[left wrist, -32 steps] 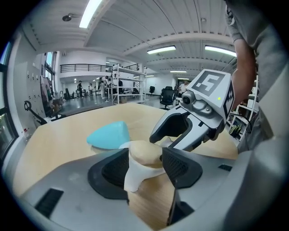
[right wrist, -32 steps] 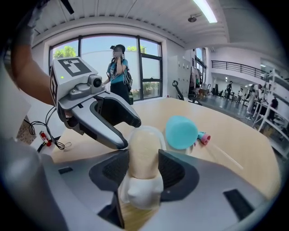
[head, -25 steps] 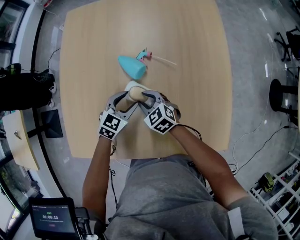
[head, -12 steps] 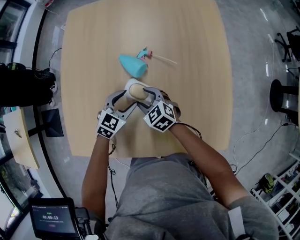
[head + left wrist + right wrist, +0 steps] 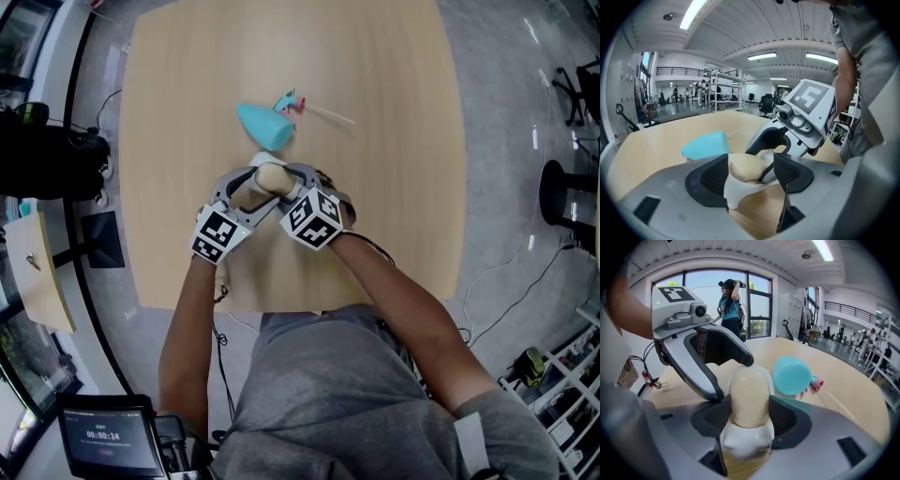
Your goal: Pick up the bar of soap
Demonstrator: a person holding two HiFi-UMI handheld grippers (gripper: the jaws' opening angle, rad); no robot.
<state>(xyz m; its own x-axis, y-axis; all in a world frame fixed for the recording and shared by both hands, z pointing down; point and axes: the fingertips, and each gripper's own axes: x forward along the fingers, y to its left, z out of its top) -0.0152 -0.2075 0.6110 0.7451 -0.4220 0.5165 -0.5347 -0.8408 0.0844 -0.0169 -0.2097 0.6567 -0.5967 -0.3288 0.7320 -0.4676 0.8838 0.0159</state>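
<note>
A cream bar of soap point(image 5: 270, 177) lies on a white soap dish point(image 5: 745, 441) on the wooden table point(image 5: 394, 141). My two grippers meet at it from the near side. The left gripper point(image 5: 249, 192) is open; its jaws have just been opening, and they stand round the soap point(image 5: 745, 166) and one finger of the right gripper point(image 5: 778, 140). The right gripper point(image 5: 279, 185) is open too, also just widened. The soap point(image 5: 749, 394) stands between its pads, which are close at both sides. In the right gripper view the left gripper point(image 5: 710, 357) crosses behind the soap.
A teal cone-shaped thing point(image 5: 262, 127) lies just beyond the soap, with a small pink and teal piece point(image 5: 286, 103) and a thin stick beside it. Chairs and cables are on the floor to the right of the table. A person stands by the window point(image 5: 730, 305).
Both grippers' jaws have spread wider around the soap. The soap and dish have stayed on the table.
</note>
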